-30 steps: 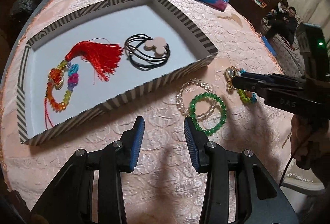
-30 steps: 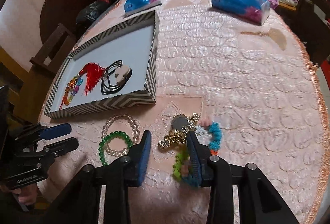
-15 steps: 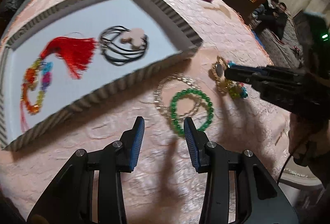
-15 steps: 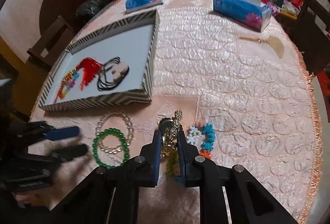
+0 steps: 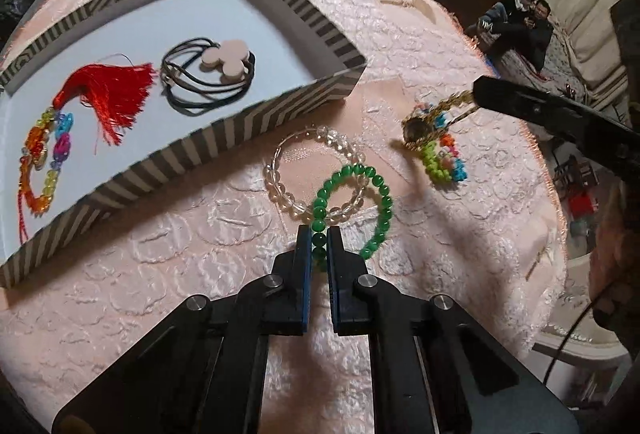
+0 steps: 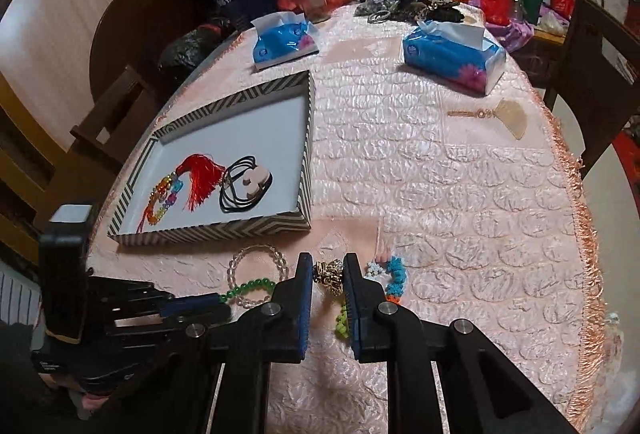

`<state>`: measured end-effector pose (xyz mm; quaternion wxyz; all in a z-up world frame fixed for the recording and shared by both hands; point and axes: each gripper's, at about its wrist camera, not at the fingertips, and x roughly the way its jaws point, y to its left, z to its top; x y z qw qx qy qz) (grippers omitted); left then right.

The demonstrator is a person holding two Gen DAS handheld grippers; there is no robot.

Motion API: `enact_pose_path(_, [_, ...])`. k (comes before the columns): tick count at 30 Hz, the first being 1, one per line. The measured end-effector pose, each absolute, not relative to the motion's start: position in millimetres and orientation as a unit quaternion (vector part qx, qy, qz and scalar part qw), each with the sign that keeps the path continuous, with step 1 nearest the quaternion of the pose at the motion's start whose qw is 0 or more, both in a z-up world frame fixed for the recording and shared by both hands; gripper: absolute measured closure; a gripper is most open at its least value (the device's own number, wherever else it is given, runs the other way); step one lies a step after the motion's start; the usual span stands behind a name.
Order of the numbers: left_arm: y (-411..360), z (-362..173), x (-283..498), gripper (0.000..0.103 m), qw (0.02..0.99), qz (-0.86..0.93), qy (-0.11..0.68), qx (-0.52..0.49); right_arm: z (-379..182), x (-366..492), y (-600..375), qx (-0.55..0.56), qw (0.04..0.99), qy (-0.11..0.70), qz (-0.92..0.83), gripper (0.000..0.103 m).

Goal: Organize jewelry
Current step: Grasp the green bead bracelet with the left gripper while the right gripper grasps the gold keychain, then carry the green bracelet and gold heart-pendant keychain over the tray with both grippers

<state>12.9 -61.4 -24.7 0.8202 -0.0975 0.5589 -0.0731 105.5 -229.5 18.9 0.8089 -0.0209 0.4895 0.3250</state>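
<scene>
Tray lies up and left of both loaded grippers.
Left gripper (image 5: 319, 249) pinches the green bead bracelet (image 5: 352, 210); right gripper (image 6: 328, 276) clamps the gold chain (image 6: 329, 274); the striped tray (image 5: 256, 118) is nearer the left one.

Round table, pink cloth (image 6: 460, 194): striped tray (image 6: 216, 232), two tissue packs (image 6: 452, 56), clear bracelet (image 5: 316, 162), fan-shaped comb (image 6: 508, 116).

Left gripper (image 5: 319, 234) and right gripper (image 6: 328, 266) both point steeply down, jaws clamped.

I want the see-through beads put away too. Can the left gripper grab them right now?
Probably not yet. The left gripper is shut on the green bracelet, which lies across the clear bracelet. Nothing else blocks the way, so it looks reachable once the green one goes into the tray.
</scene>
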Motion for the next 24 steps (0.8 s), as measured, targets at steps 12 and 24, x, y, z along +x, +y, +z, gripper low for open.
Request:
enact_pose_path(12, [-58,24,1,0.097,0.848,-0.090,0.512,-0.101,30,93,-234,-0.018,0.815,0.480,0.323,0.089])
enact_pose_path(24, [-58,48,-7,0.097,0.861,-0.098,0.488,-0.103,50,74,-242,-0.016,0.828,0.466,0.312,0.089])
